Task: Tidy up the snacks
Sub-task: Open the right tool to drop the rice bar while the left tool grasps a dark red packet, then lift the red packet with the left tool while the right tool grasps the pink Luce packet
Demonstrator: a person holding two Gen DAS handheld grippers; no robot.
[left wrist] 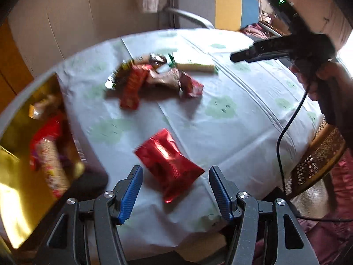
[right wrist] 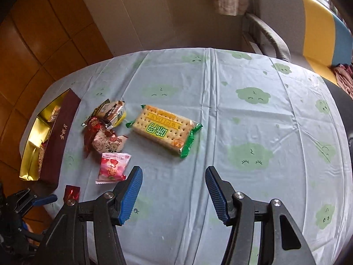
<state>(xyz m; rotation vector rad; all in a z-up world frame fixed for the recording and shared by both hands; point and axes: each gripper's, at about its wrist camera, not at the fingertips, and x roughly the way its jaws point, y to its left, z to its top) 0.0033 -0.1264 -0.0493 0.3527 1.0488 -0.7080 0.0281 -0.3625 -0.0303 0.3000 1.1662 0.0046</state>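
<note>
now, the bench [right wrist: 253,132] carries the snacks, the gold-lined box [right wrist: 42,137] sits at its left edge, the biscuit pack [right wrist: 164,129] mid-cloth. left tongs [left wrist: 173,195] gaping wide, empty, angled down over the red foil packet [left wrist: 168,163] lying flat just ahead; best to pinch its crimped end. right tongs [right wrist: 174,192] released too, hovering level, well clear.

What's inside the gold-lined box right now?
The gold-lined box holds a red snack packet and a long patterned pack; blur hides details. In the right view its maroon wall covers most contents.
</note>
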